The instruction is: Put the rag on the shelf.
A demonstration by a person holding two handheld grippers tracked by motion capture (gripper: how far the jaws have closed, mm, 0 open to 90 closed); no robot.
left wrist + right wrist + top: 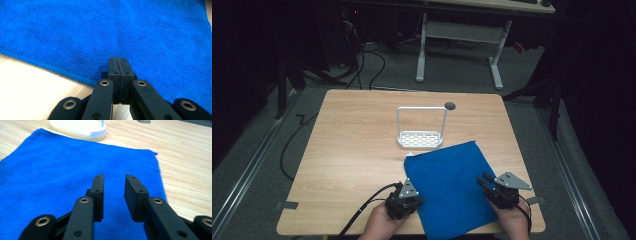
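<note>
Blue cloth (451, 187) is laid flat on table (352, 150), near edge, just in front of white rack (421, 129). L gripper (117, 65) jaws are pressed together at cloth's left hem; whether hem is pinched can't be told. R gripper (113, 195) jaws are held apart over right side. Probably a fold/lift: hem should be caught fully by both before raising. Long axis is run near-to-far, skewed slightly.
</note>
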